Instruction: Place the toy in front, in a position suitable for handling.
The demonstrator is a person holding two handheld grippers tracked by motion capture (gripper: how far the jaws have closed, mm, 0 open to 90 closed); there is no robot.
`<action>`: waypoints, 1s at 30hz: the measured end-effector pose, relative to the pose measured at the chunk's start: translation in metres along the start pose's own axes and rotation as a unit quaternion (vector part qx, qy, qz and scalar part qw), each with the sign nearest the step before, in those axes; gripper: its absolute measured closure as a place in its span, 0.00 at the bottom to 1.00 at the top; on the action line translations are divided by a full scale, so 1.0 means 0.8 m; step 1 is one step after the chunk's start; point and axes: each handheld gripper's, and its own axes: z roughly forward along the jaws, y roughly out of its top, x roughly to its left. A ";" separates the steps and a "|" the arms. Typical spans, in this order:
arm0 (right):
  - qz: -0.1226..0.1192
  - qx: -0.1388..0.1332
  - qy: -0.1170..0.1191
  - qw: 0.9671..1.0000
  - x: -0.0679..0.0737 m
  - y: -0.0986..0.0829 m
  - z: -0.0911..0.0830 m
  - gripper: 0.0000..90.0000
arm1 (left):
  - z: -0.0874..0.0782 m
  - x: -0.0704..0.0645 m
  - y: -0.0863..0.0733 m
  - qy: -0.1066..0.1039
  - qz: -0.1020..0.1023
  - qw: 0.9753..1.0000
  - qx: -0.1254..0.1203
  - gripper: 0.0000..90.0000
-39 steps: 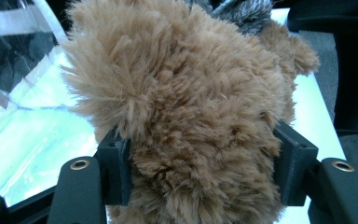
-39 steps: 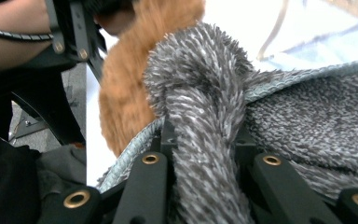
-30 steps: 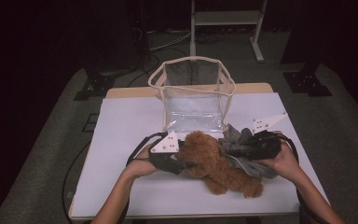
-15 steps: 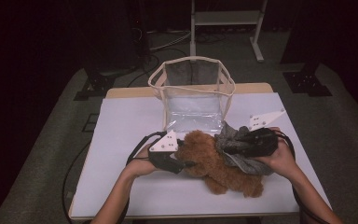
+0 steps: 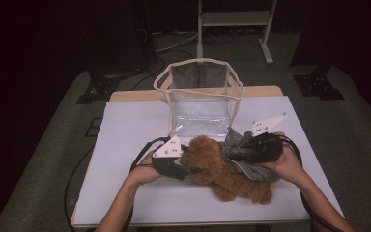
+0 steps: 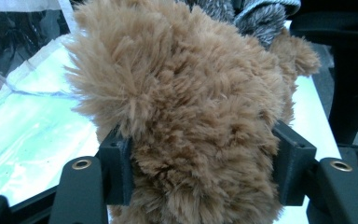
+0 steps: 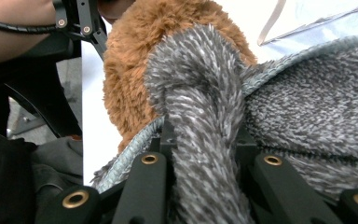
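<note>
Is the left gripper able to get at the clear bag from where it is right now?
Probably not yet: the left gripper has its fingers clamped on the teddy bear. The clear bag stands open just beyond, with bare table between.

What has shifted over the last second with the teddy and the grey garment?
The right tongs, shut on the grey fuzzy garment, moved slightly left toward the bear's head, bunching the cloth closer over the brown teddy bear. Nothing was released. The left tongs stayed clamped on the bear's head, and the bear, the clear bag and the table kept their places.
</note>
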 end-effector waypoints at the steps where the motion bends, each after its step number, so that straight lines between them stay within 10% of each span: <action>1: 0.006 -0.003 0.003 1.000 -0.001 -0.001 0.000 0.81 | 0.000 0.000 0.001 0.001 -0.002 1.000 -0.005 0.43; 10: 0.012 -0.016 0.023 1.000 -0.008 0.013 0.016 0.81 | -0.003 0.003 0.019 -0.001 0.010 1.000 0.013 0.44; 17: 0.012 0.020 -0.007 1.000 -0.007 -0.007 0.013 0.82 | 0.004 0.004 0.004 0.002 -0.005 1.000 0.009 0.40; 30: 0.023 0.015 -0.015 1.000 -0.010 -0.029 0.022 0.83 | 0.001 0.014 -0.047 0.004 -0.071 0.997 0.003 0.13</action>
